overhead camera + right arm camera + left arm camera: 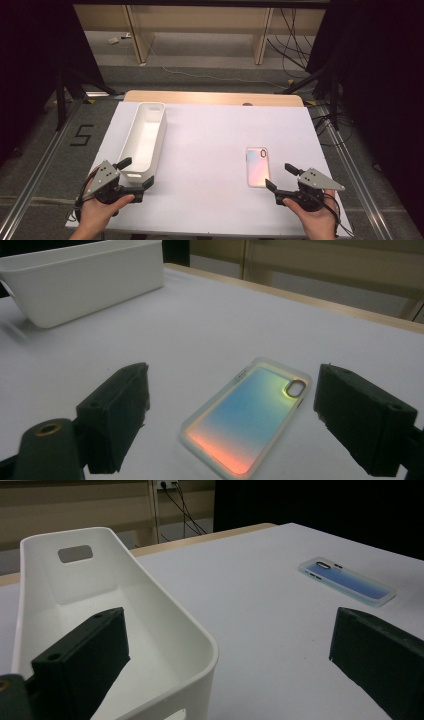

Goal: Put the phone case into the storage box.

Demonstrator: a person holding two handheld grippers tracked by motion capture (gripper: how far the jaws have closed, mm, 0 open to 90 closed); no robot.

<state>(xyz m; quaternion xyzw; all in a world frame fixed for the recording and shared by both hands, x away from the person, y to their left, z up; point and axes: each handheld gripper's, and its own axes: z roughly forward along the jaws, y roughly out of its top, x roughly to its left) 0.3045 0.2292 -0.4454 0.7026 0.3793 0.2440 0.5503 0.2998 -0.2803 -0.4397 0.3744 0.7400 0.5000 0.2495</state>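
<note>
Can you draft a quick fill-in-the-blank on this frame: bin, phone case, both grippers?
1. The white bin lies on the table's ____ half in the high view.
2. The phone case lies ____ on the white table.
3. The right gripper has its jaws ____, nothing between them.
4. The near end of the bin sits between the jaws of the ____ gripper.

Missing words: left; flat; open; left

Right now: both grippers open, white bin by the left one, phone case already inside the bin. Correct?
Not quite. The phone case lies flat on the table, in front of the right gripper, not inside the white bin. The high view shows it. The left gripper and the rest stand.
</note>
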